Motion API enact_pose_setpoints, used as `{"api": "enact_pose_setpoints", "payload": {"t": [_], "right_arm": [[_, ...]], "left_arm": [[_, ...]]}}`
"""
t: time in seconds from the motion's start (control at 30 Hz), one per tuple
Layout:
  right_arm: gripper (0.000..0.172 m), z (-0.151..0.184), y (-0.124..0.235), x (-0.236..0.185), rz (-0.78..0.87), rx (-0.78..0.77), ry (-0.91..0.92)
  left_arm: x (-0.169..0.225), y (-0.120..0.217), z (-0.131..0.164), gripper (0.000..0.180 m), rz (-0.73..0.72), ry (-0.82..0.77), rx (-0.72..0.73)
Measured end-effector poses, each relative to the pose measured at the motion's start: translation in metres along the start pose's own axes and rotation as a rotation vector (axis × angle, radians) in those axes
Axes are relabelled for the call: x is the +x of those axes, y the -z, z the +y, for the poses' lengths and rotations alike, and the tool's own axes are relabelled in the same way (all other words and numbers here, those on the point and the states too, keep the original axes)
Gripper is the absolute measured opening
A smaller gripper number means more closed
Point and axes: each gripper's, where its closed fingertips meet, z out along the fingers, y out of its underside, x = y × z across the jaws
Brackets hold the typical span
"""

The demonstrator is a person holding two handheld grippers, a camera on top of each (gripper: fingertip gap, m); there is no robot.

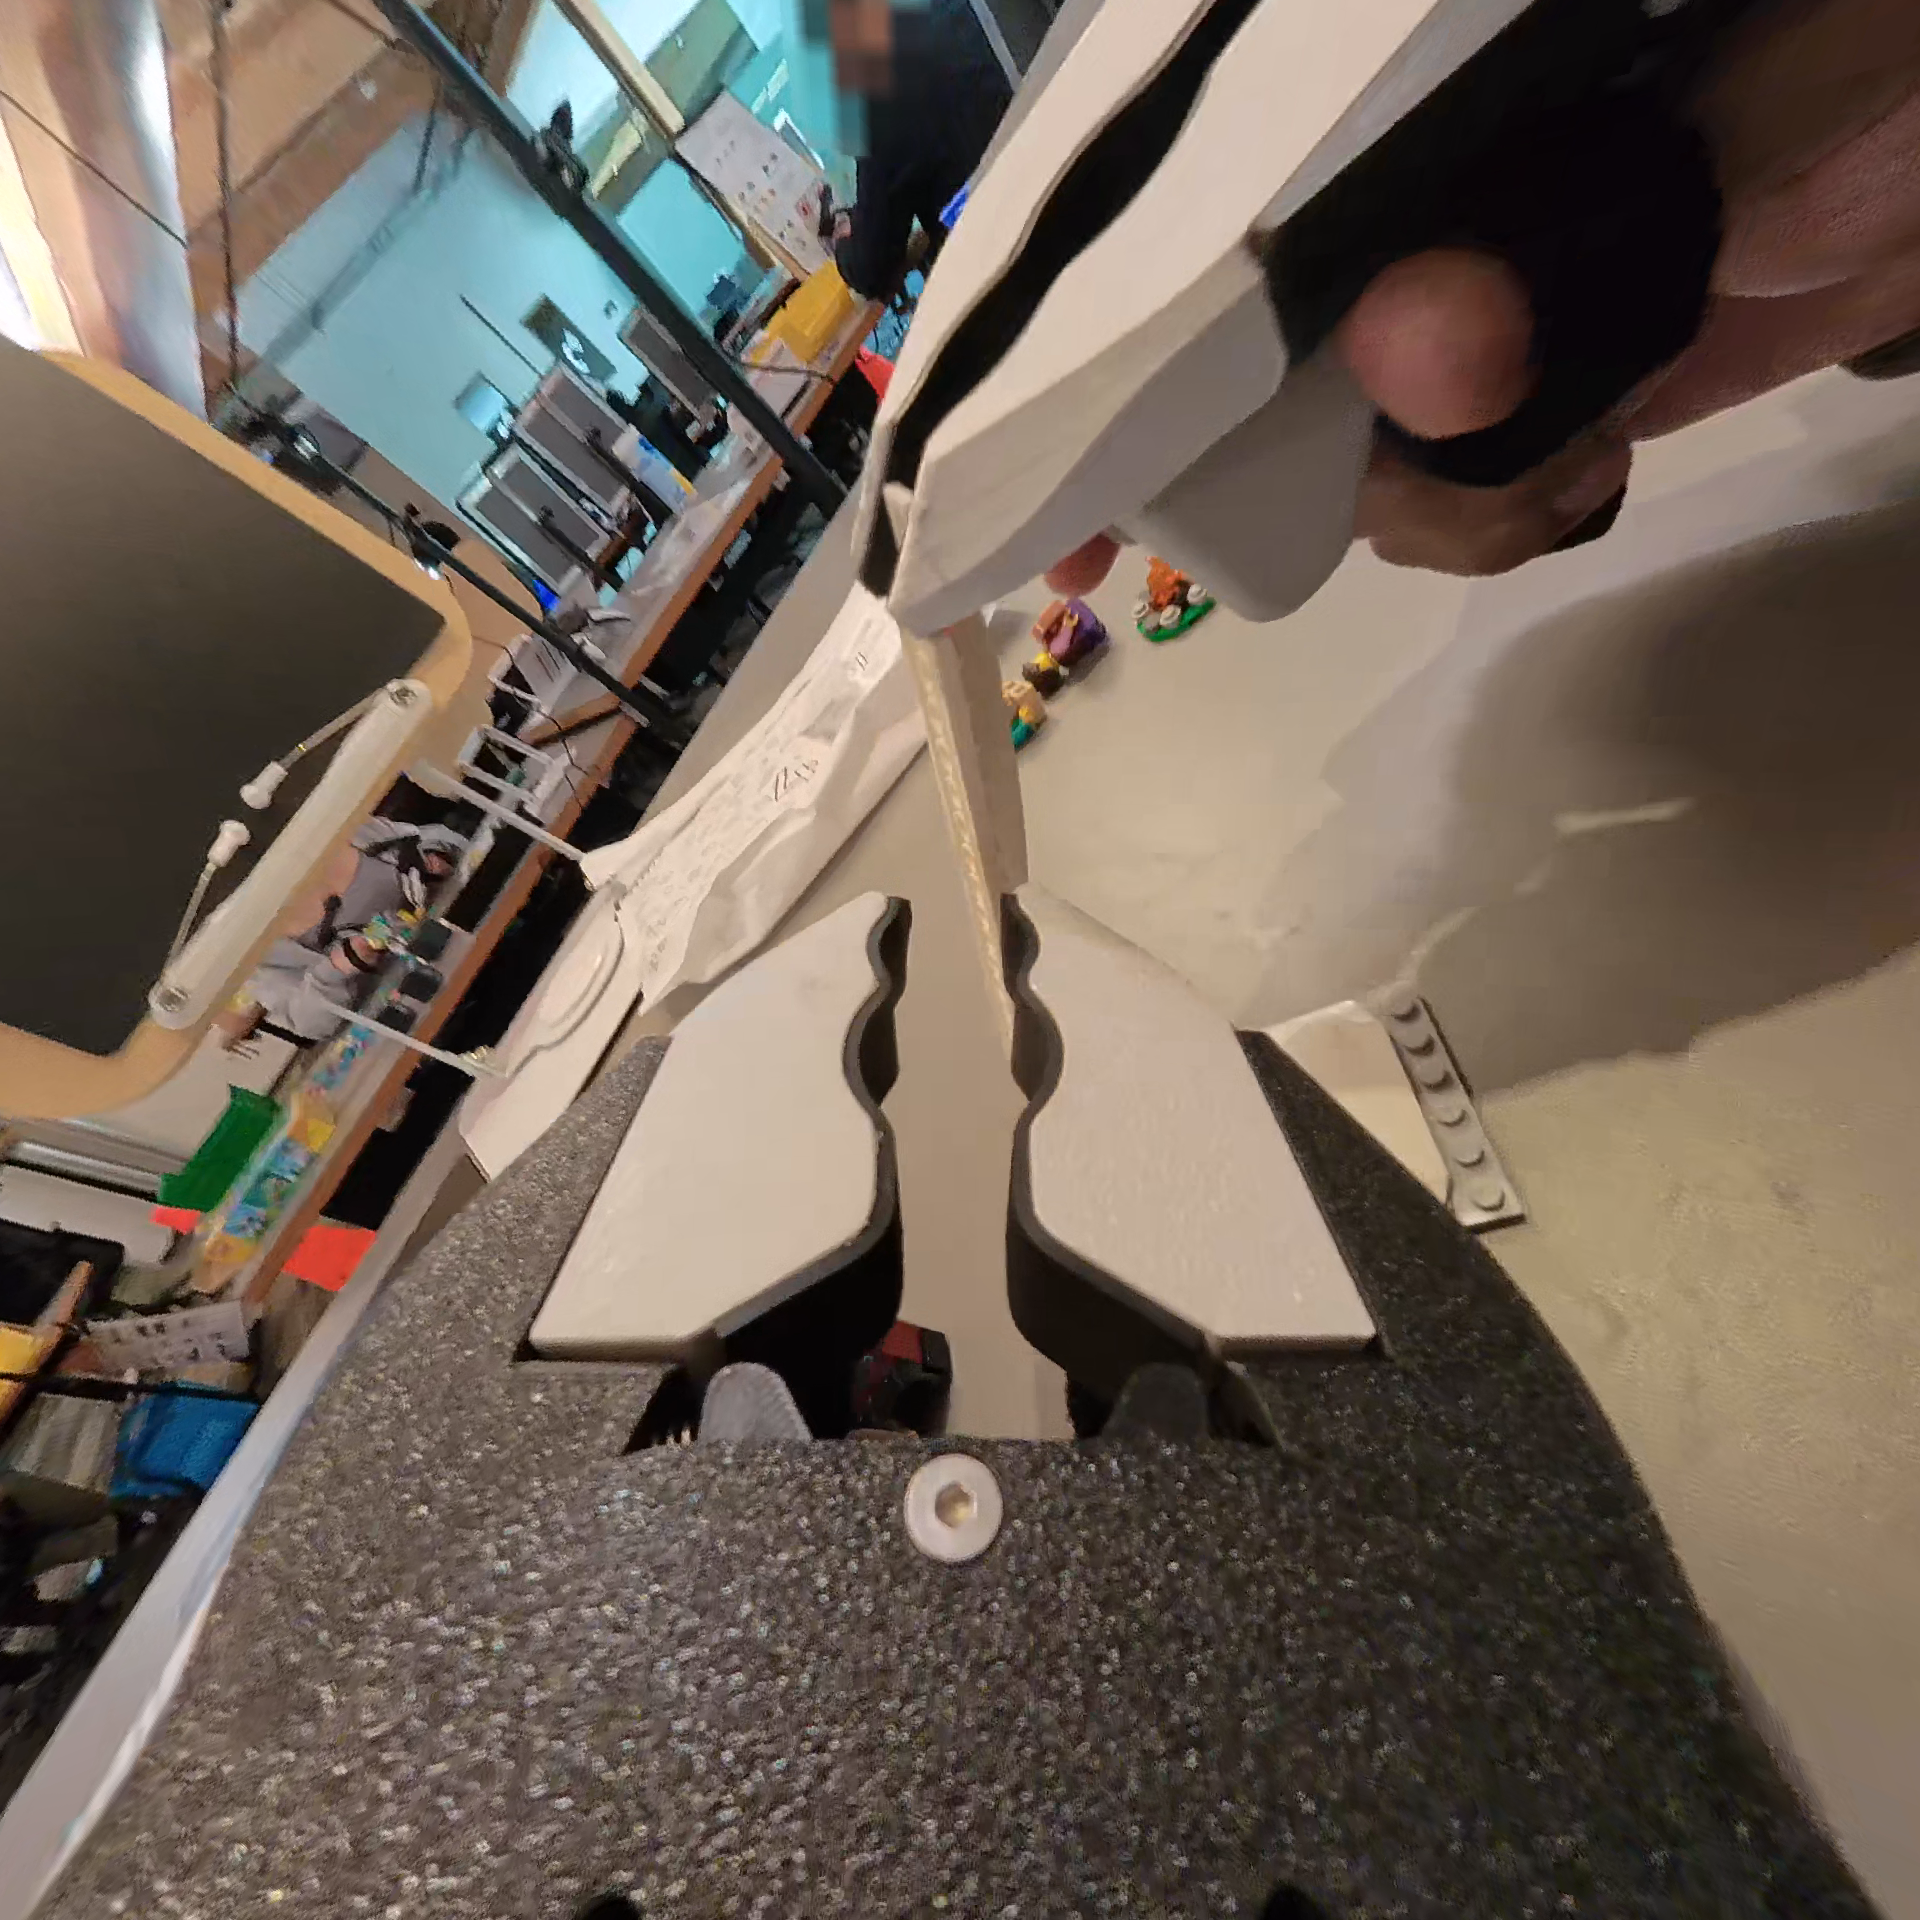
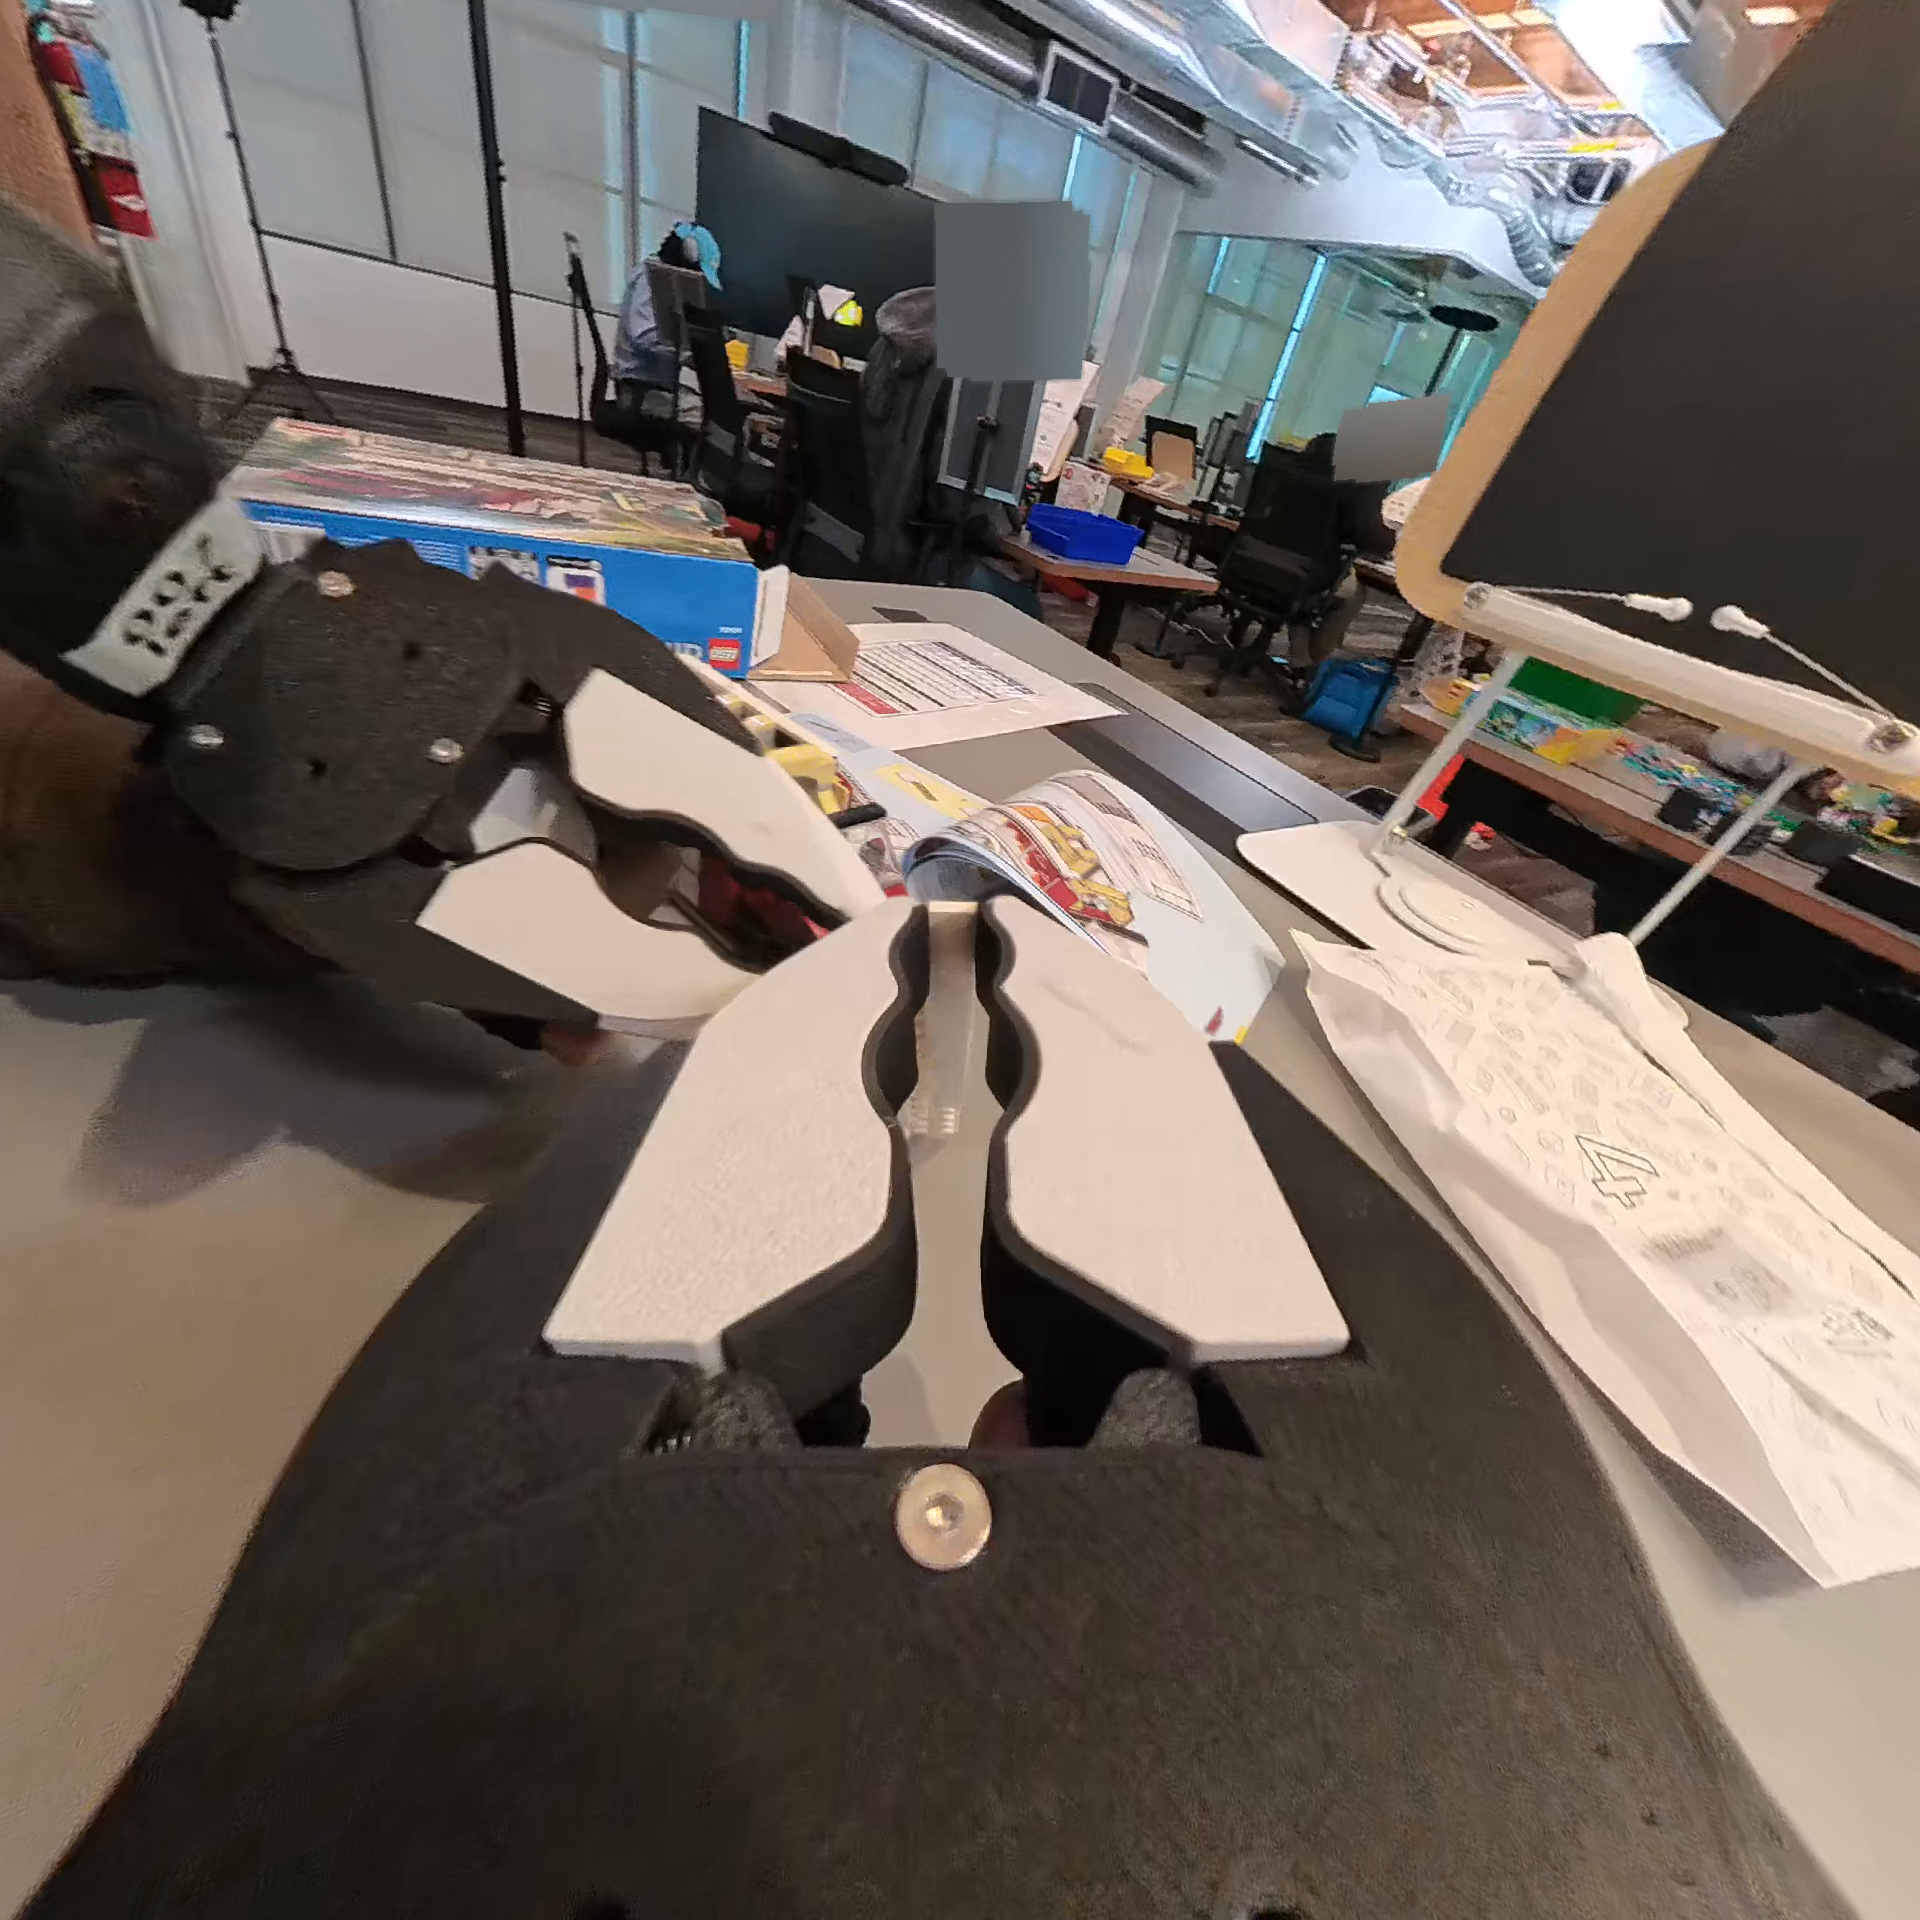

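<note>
Nearest to you, your right tool (image 2: 951, 920) is pinching a long grey strip (image 2: 951, 997) with studs. Both pads press on its flat sides, and it runs lengthwise down the slot between the fingers.

In the left wrist view the same strip slants across the gap between your two hands. Its far end is clamped in the right tool, and its near end reaches in between the fingers of your left tool (image 1: 954, 914). That tool stands spread. The strip lies along the inner edge of one finger (image 1: 1039, 997), and clear space shows between it and the other finger, so it is not gripped there.

Just beside the strip, low on the grey table (image 1: 1714, 1351), lies a second studded grey plate (image 1: 1455, 1122). It is flat and apart from both tools.

On the strip's other side is a crumpled white printed paper bag (image 2: 1610, 1195), with the white base of a stand (image 2: 1382, 873) just beyond it. The stand carries a black panel.

Beyond the strip's far end an open picture booklet (image 2: 1091, 852) curls upward. Farther behind the strip a few small toy figures (image 1: 1049, 675) and a little green-based build (image 1: 1174, 603) stand on the table — well apart from both tools. Farthest back sit a blue box (image 2: 499, 540) and a printed sheet (image 2: 935, 675).
</note>
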Motion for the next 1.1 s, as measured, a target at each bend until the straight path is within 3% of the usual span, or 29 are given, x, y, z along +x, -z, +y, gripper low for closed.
{"api": "enact_pose_setpoints", "payload": {"t": [0.5, 0.93, 1.1], "right_arm": [[0.008, -0.003, 0.005, -0.010, 0.020, 0.053, 0.017], [0.008, -0.007, 0.005, -0.018, -0.005, 0.086, -0.001], [0.008, -0.008, 0.002, -0.026, -0.032, 0.095, -0.004]], "left_arm": [[0.005, 0.003, -0.013, 0.006, -0.016, -0.042, 0.077], [0.007, 0.007, -0.026, 0.015, -0.054, -0.106, 0.133], [0.007, 0.009, -0.028, 0.008, -0.057, -0.106, 0.146]]}}
